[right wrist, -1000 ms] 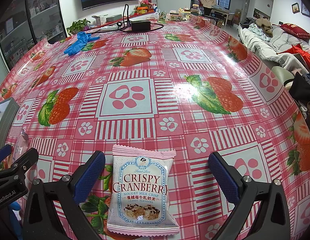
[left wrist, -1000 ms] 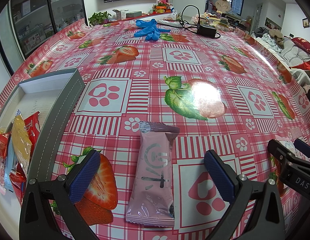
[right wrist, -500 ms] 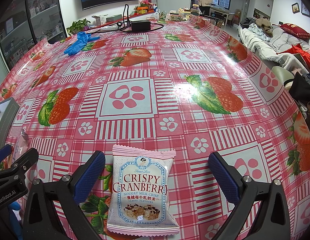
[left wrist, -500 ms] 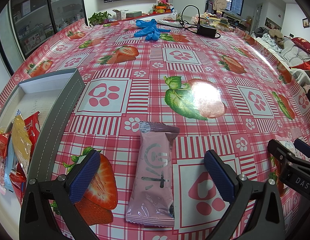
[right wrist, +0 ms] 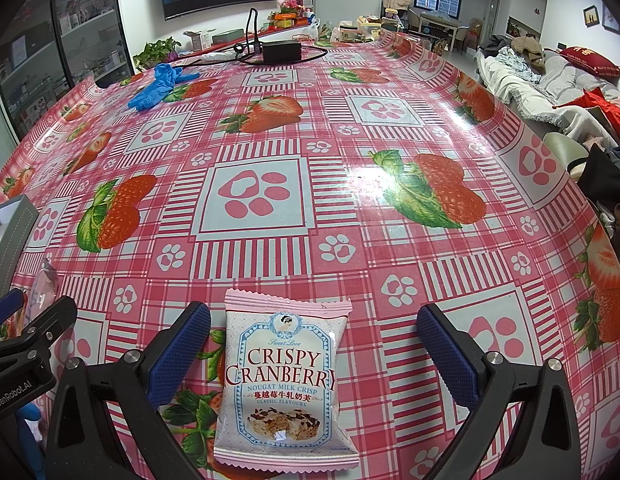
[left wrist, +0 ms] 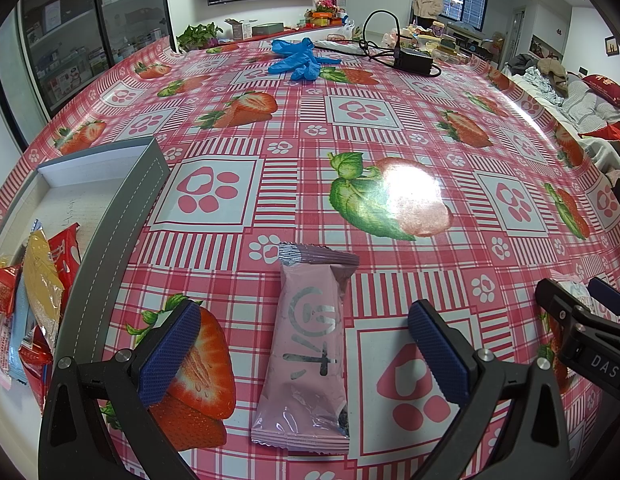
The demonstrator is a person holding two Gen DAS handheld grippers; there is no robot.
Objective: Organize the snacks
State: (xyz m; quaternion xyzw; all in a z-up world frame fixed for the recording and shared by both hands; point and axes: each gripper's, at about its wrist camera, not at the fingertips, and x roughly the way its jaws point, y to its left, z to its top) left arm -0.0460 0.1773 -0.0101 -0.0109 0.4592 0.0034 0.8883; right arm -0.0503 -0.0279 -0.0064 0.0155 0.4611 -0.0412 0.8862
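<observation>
A long pink snack bar [left wrist: 310, 352] lies flat on the strawberry tablecloth, right between the wide-apart blue fingers of my left gripper [left wrist: 303, 350], which is open and touches nothing. A white Crispy Cranberry packet [right wrist: 283, 384] lies between the fingers of my right gripper [right wrist: 314, 350], also open, nearer its left finger. At the left, a grey box [left wrist: 105, 236] with a white inside holds several red, yellow and blue snack packets [left wrist: 33, 300]. The right gripper's body [left wrist: 582, 344] shows at the left wrist view's right edge.
Far across the table lie blue gloves [left wrist: 295, 58] and a black power adapter with cable [left wrist: 414, 64]. A potted plant [left wrist: 197, 36] stands at the back edge. A person [left wrist: 428, 2] stands in the far room. A sofa with clothes [right wrist: 550, 76] is to the right.
</observation>
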